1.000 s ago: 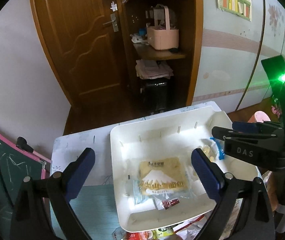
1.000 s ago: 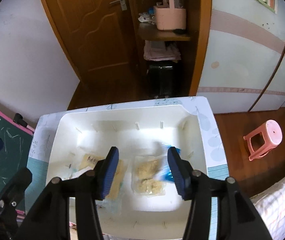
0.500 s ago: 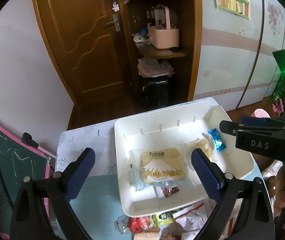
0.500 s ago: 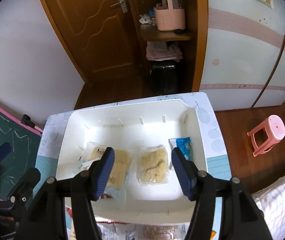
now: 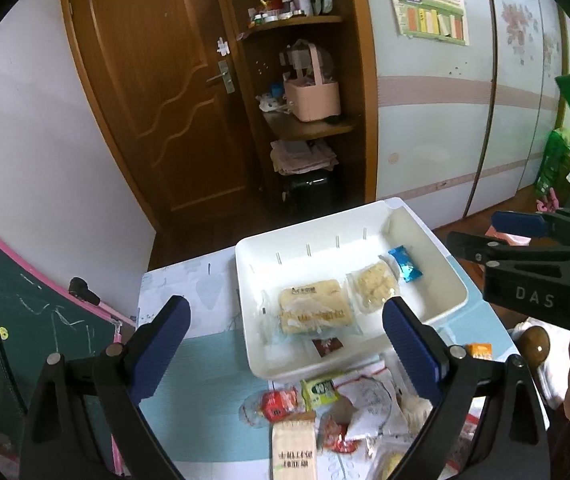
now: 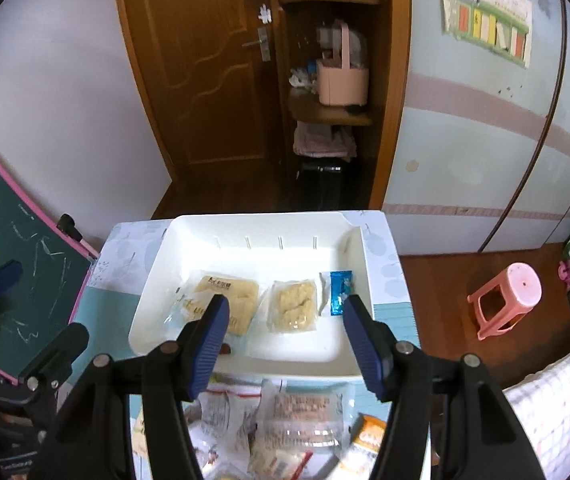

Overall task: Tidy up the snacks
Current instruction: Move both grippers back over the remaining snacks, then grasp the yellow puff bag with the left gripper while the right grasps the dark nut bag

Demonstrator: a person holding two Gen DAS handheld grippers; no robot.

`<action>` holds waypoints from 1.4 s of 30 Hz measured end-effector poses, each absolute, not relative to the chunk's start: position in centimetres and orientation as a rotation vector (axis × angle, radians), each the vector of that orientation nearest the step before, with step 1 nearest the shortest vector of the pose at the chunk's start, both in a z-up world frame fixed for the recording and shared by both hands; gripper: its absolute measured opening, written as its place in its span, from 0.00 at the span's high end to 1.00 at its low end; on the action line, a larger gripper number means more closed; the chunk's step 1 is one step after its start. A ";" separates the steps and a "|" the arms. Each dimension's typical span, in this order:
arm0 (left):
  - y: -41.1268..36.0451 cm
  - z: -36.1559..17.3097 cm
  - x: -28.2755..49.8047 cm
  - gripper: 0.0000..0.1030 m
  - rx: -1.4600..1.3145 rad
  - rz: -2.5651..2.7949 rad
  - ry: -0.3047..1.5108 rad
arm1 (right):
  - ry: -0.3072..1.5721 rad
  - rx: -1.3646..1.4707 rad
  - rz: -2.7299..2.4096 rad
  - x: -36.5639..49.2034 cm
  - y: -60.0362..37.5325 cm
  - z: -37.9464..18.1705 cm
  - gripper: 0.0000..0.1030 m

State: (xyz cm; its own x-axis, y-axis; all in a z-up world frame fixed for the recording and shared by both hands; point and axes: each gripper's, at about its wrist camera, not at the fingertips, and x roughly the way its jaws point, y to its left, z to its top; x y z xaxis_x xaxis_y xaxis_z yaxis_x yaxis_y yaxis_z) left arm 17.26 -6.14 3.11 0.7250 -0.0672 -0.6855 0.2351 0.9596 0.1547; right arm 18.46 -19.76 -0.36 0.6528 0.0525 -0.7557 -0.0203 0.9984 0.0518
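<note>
A white tray on the table holds a large bread packet, a clear packet of yellow cakes, a blue packet and a small dark red packet. Loose snacks are heaped in front of the tray. My left gripper hangs open above the tray's near-left part, holding nothing. My right gripper is open and bare above the tray's near edge.
A green chalkboard with a pink frame leans at the table's left side. On the floor to the right stands a pink stool. Behind the table are a wooden door and shelves with a pink basket.
Both grippers have drawn back and up from the tray, so the loose snack heap has come into view. The right jaws have widened, and the blue packet now lies still in the tray.
</note>
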 end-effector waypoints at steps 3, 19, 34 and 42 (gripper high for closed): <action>-6.2 3.7 15.4 0.06 0.240 -0.181 0.727 | 0.839 0.031 0.031 16.4 -20.1 0.2 0.42; -9.0 -3.0 4.8 0.06 0.246 -0.354 0.818 | 0.886 0.025 0.042 3.5 -23.7 -6.2 0.42; -10.2 -17.6 3.4 0.06 0.187 -0.390 1.108 | 1.070 0.119 0.055 -0.8 -23.6 -19.3 0.42; -11.7 -20.4 3.3 0.06 0.226 -0.384 1.160 | 1.069 0.073 0.078 -1.3 -22.6 -20.7 0.42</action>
State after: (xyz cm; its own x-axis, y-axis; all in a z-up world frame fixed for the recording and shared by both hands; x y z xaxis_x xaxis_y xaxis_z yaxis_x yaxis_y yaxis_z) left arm 3.26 -11.68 -20.38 0.3448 -0.1773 -0.9218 0.4076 0.9129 -0.0231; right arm -1.32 -22.58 -20.71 0.4783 0.0988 -0.8726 -0.0284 0.9949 0.0971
